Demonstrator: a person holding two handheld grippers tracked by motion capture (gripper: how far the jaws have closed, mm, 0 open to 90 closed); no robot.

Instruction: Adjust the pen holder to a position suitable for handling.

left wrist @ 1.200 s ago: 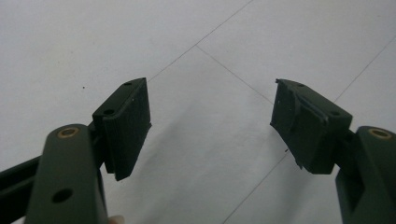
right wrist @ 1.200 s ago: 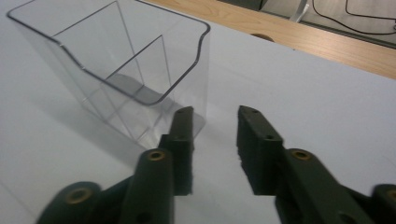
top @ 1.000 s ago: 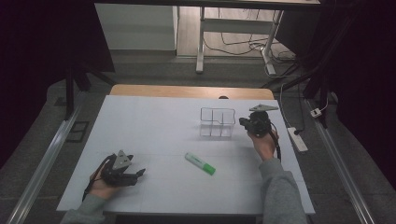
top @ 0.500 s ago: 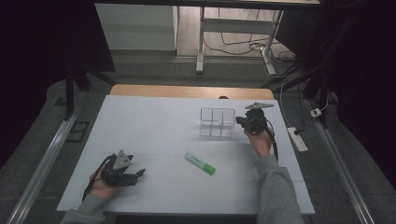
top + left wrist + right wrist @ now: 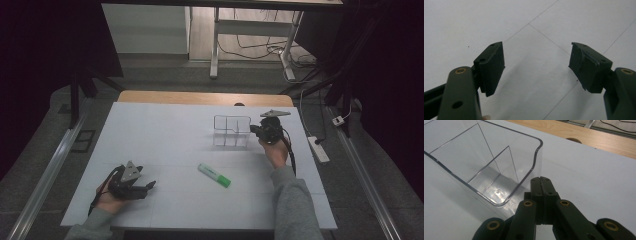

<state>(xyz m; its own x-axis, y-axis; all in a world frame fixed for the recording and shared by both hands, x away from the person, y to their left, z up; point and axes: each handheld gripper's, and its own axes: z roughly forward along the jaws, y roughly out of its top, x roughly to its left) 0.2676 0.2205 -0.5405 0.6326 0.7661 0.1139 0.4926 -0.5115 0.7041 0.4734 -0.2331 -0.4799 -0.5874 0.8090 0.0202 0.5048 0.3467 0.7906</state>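
White table (image 5: 165,135): clear divided bin (image 5: 231,131) upright, empty, by right gripper (image 5: 261,131).

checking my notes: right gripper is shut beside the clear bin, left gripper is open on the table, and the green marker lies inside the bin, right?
One thing is wrong: the green marker is not inside the clear bin. The high view shows it lying on the white table, nearer the person than the bin. The rest holds: the right gripper is shut beside the bin, and the left gripper is open.
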